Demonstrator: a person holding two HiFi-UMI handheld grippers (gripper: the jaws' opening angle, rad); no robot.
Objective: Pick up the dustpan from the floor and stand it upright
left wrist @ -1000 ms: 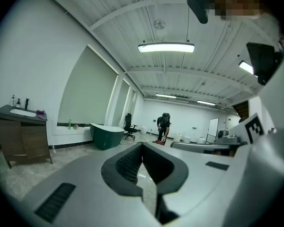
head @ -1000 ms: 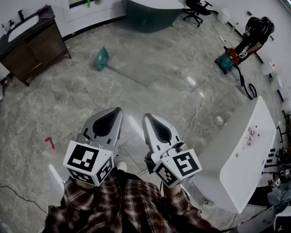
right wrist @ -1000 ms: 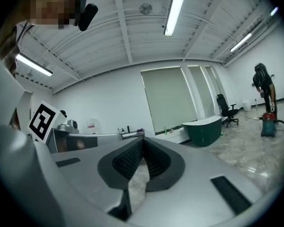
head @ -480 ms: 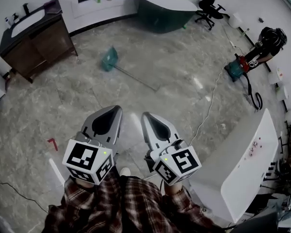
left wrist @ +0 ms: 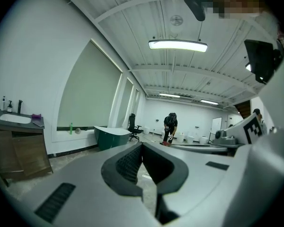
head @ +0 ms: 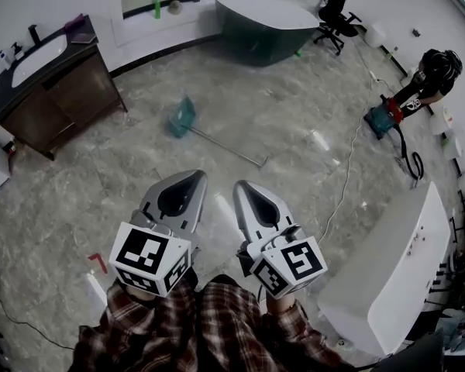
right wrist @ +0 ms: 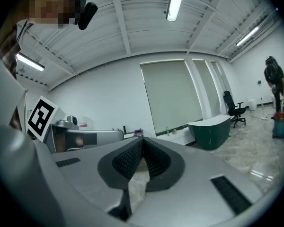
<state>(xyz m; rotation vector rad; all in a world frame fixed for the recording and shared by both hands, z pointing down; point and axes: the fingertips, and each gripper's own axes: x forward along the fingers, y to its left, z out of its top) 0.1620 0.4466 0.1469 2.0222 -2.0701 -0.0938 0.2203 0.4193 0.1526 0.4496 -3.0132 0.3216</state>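
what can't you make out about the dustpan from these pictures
1. Head view: the dustpan lies small and far off on the floor. Which way its mouth faces is unclear.
2. Head view: the handle is too thin to show its end.
3. Left gripper view: no dustpan in sight. The left gripper covers the floor ahead.
4. Right gripper view: the same, behind the right gripper.
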